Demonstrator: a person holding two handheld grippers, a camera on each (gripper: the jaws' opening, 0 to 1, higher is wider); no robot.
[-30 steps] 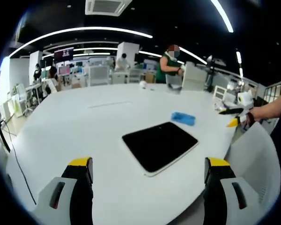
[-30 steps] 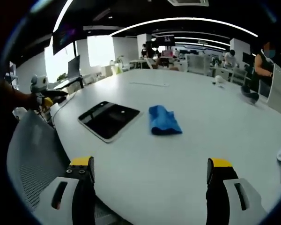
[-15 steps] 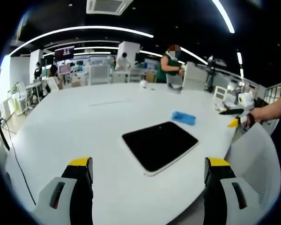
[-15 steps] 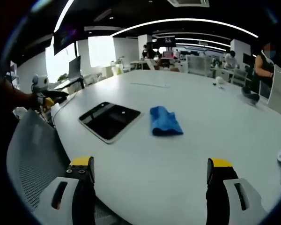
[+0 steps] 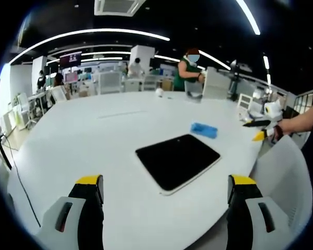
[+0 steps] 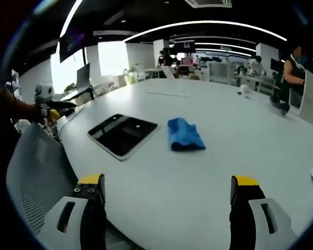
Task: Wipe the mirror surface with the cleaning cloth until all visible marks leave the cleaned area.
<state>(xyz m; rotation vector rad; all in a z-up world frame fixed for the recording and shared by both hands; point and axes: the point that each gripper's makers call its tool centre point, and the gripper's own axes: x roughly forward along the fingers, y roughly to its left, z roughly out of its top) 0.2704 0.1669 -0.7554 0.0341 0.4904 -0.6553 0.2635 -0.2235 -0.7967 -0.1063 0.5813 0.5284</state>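
Two grippers, left [image 5: 165, 194] and right [image 6: 167, 194], jaws spread wide, holding nothing. Mirror [image 6: 123, 134] flat on white table [image 6: 240, 151] (dark face up); blue cleaning cloth [image 6: 185, 134] just beside it.

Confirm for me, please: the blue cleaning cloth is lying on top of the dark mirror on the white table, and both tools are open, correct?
Not quite. The blue cleaning cloth lies beside the dark mirror on the white table, apart from it, as the right gripper view shows. The left tool and right tool are indeed open.

Mirror [image 6: 122, 134], cloth [image 6: 185, 134] on white table [image 6: 198, 177]
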